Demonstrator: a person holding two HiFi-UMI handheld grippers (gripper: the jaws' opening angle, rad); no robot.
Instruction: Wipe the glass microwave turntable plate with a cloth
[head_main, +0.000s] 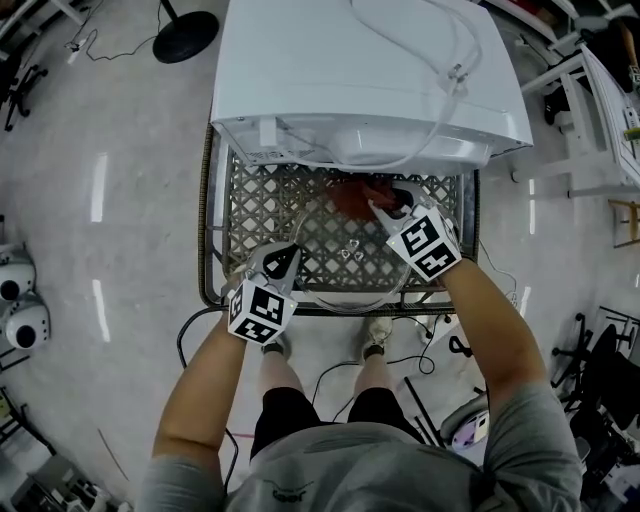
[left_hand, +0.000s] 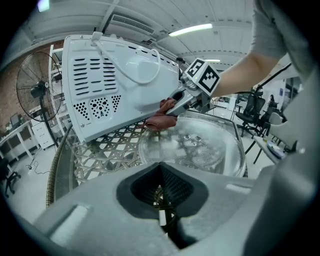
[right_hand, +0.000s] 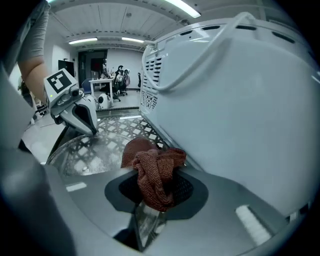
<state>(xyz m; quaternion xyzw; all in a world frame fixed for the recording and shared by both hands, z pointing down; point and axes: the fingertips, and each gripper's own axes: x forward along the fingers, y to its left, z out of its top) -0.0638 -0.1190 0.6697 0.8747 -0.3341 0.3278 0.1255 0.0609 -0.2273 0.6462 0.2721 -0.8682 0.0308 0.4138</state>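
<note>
Right in front of the microwave (head_main: 360, 70), my right gripper (head_main: 385, 208) is clamped on the red cloth (head_main: 352, 196), at the glass plate (head_main: 340, 268) edge nearest it. My left gripper (head_main: 278, 262) pinches the rim farthest from the microwave.

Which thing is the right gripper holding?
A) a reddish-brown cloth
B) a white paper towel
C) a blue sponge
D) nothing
A: the right gripper view shows the right gripper shut on a bunched reddish-brown cloth, at the edge of the glass plate nearest the microwave.
</note>
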